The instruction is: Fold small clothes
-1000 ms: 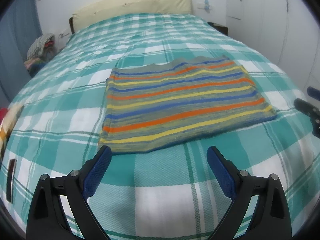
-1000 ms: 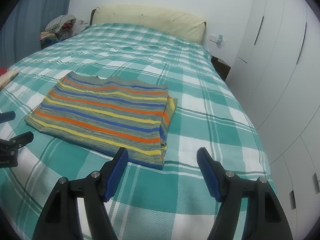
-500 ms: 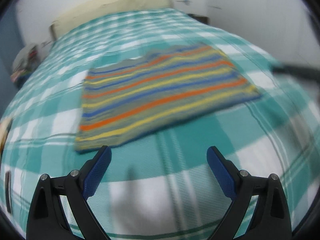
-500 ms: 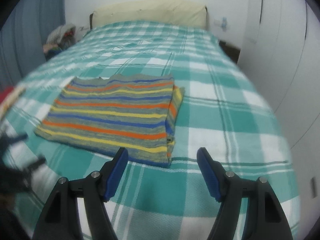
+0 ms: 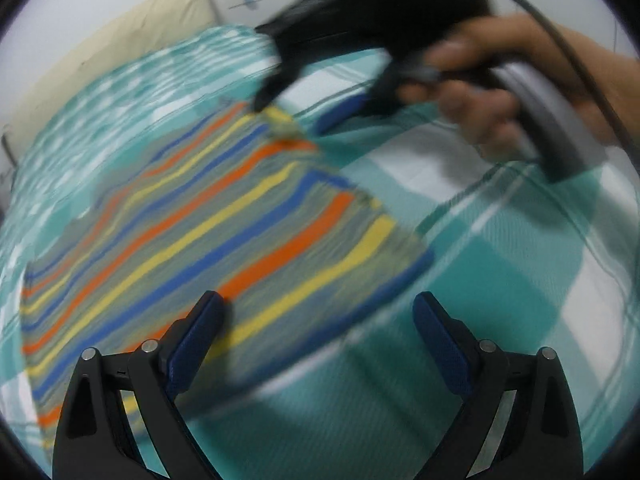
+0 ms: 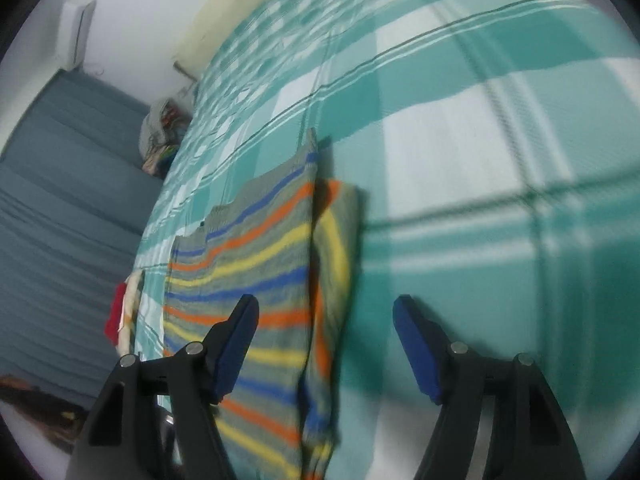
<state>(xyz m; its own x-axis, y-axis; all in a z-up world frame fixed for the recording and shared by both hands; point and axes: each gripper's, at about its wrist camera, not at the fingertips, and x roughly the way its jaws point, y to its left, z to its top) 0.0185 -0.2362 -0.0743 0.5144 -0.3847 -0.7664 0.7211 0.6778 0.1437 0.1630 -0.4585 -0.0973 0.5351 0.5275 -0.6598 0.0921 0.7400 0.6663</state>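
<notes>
Folded garment (image 5: 208,216) lies flat on bedspread (image 5: 500,280). Pillow (image 5: 108,60) behind it at bed head. Clothes pile (image 6: 162,136) beside bed, left.

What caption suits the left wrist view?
Open left claw over striped garment on checked bedspread; right claw nears its far corner.

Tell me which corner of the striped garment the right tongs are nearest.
The far right corner of the striped garment: the right tongs straddle it, jaws closing but not yet gripping. The left tongs hang over the near edge.

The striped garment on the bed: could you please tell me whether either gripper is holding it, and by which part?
Nothing is held. Both grippers, left and right, reach over the striped garment's edge, the right's fingers closing.
</notes>
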